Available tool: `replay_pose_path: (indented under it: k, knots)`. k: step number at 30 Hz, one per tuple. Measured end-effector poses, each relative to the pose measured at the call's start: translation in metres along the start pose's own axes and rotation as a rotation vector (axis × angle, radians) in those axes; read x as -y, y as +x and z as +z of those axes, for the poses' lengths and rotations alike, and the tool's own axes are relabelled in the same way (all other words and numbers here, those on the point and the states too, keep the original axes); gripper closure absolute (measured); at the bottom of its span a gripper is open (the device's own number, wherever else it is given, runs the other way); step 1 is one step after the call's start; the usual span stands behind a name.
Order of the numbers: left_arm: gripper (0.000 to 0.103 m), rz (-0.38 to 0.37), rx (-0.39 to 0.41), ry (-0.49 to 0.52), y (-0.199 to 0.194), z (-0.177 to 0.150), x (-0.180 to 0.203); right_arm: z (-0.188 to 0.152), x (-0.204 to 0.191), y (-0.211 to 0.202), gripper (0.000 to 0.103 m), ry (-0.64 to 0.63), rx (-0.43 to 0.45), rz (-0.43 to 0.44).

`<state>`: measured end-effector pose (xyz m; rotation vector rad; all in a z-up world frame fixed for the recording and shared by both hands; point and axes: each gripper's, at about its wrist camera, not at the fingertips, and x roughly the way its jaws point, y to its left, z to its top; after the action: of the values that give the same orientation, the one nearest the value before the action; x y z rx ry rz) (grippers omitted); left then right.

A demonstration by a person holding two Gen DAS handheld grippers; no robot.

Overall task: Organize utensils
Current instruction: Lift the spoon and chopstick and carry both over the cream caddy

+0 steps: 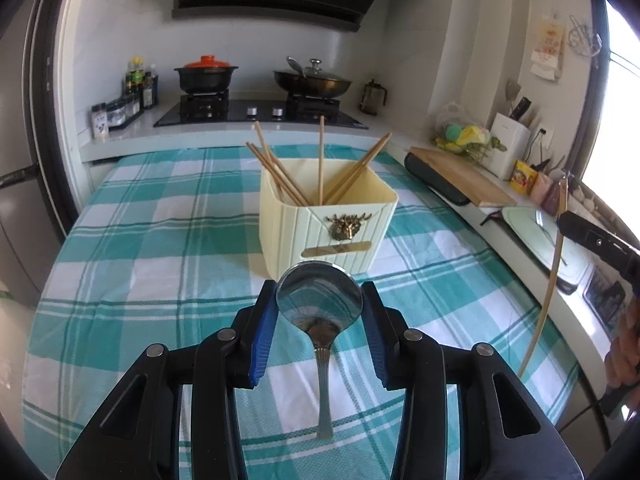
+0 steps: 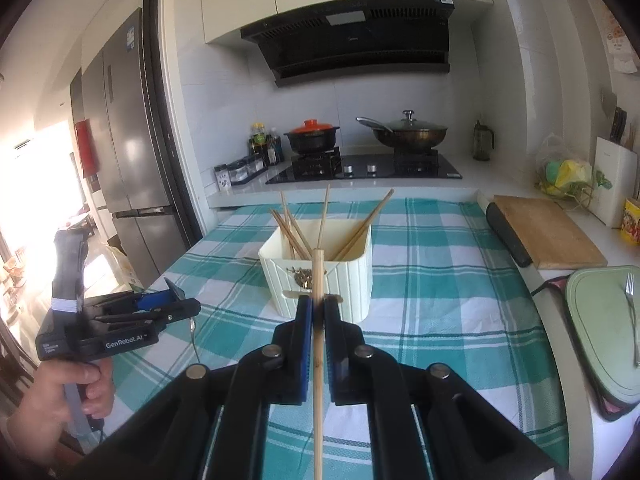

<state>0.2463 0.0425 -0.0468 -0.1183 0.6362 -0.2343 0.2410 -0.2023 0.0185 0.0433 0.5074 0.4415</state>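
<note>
A: Left gripper (image 1: 320, 308)?
B: Clamped on spoon (image 1: 320, 300) across the bowl, blue pads (image 1: 266, 328) against both edges. Bowl up, handle hanging down over checked cloth (image 1: 140, 240). Held just in front of holder (image 1: 326, 220).

A: Right gripper (image 2: 317, 316)?
B: Closed on a single chopstick (image 2: 318, 360), pads (image 2: 304, 344) pinching the shaft. Upright, tip level with holder rim.

A: Holder?
B: Cream, ribbed, standing mid-cloth. Gold emblem (image 1: 344, 226) on front. Several chopsticks (image 1: 280, 172) inside, leaning outward.

A: Elsewhere?
B: Fork (image 2: 632, 316) lying on green board (image 2: 600, 340) at right counter. Wooden board (image 2: 548, 232) behind it. Two lidded pots (image 2: 312, 136) on stove (image 2: 360, 168).
</note>
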Motion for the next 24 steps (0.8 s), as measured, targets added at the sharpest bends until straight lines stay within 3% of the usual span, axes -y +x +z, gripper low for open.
replay_pose_path:
  k: [5,13,18,24]
  knots:
    - [0.062,-0.011,0.017,-0.014,-0.008,0.006,-0.003,0.010,0.001,-0.005,0.097,0.012,0.060,0.011]
    - [0.062,-0.053,0.018,-0.017,-0.015,0.026,-0.005,0.019,0.001,0.011,0.097,0.006,0.069,0.032]
    - [0.062,-0.092,0.038,-0.004,-0.026,0.065,-0.005,0.040,-0.005,0.025,0.097,-0.017,0.084,0.063]
    - [0.062,-0.125,0.081,0.019,-0.033,0.136,-0.005,0.098,-0.008,0.058,0.097,-0.028,0.135,0.107]
